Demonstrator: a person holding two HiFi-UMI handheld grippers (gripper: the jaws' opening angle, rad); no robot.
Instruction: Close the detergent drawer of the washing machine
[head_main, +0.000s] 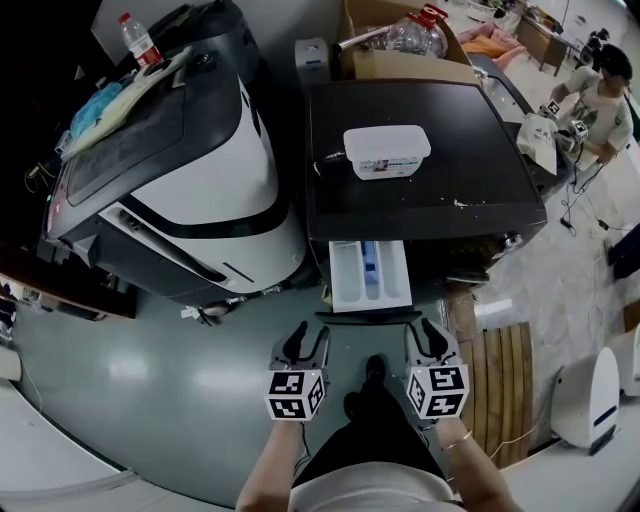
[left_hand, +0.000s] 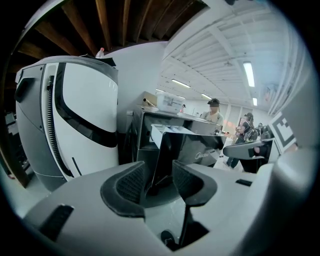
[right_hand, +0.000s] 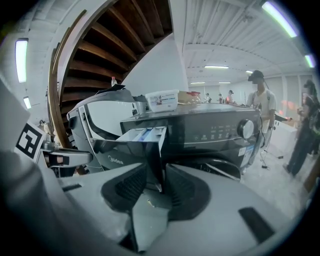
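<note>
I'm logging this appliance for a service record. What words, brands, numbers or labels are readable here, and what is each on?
"Midea": on the dark front panel of the detergent drawer, readable in both gripper views.
Label on the white tub atop the washing machine: too small to read.
Control panel markings: too blurred to read.
Sticker below the dial: unreadable.
Water bottle label: unreadable.

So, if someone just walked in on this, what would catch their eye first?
The detergent drawer stands pulled out from the front of the dark washing machine, showing white and blue compartments. Close in front of it, the left gripper and the right gripper point at its front corners, fingers apart. A white tub sits alone on the machine's top.
</note>
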